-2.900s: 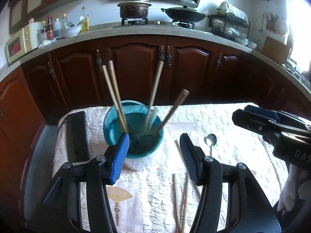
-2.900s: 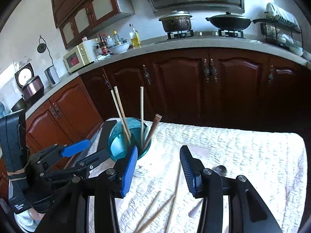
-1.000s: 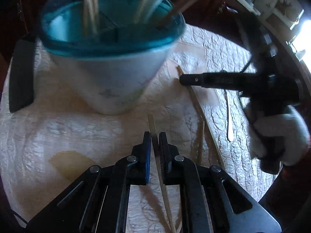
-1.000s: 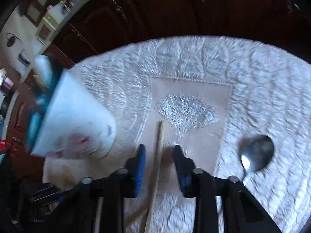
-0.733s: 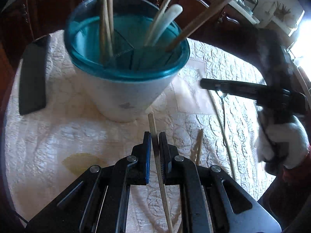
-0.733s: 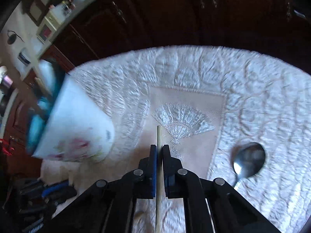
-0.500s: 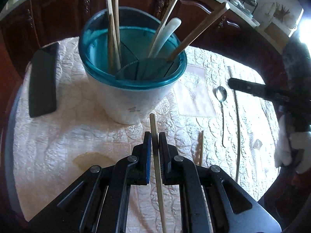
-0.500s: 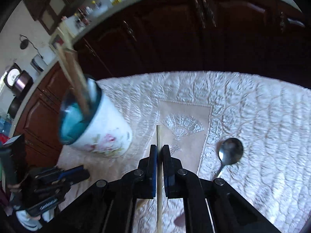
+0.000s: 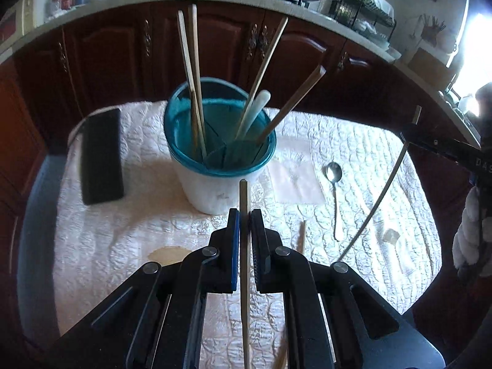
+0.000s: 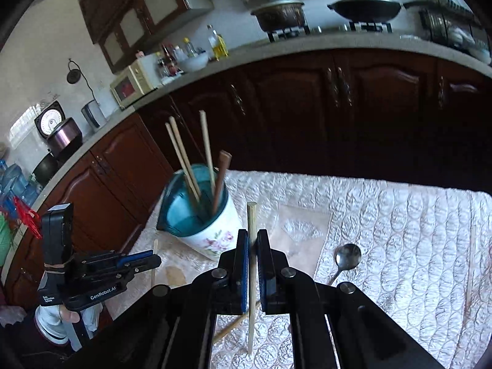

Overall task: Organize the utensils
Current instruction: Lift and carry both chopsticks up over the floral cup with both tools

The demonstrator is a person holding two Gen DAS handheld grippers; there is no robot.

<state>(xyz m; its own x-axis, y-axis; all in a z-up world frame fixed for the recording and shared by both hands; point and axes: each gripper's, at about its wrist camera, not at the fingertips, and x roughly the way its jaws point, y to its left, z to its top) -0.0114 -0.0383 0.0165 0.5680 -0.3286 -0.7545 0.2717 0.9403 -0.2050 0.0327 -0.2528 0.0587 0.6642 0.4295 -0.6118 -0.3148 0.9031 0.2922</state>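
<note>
A white utensil holder with a teal rim (image 9: 215, 181) (image 10: 212, 230) stands on the quilted table and holds several chopsticks and a white utensil. My left gripper (image 9: 244, 215) is shut on a wooden chopstick (image 9: 244, 196), raised in front of the holder. My right gripper (image 10: 252, 236) is shut on another wooden chopstick (image 10: 252, 218), raised to the right of the holder; this chopstick also shows in the left wrist view (image 9: 387, 184). A metal spoon (image 9: 334, 190) (image 10: 346, 258) and a loose chopstick (image 9: 303, 236) lie on the cloth.
A black rectangular block (image 9: 101, 156) lies on the table to the left of the holder. Dark wooden cabinets (image 9: 233, 46) and a counter with a stove stand behind the table. The white quilted cloth (image 10: 399, 230) covers the table.
Both grippers closed on chopsticks lying on the cloth and lifted them clear. Both have risen and pulled back, so the holder now stands farther off and lower in view.
</note>
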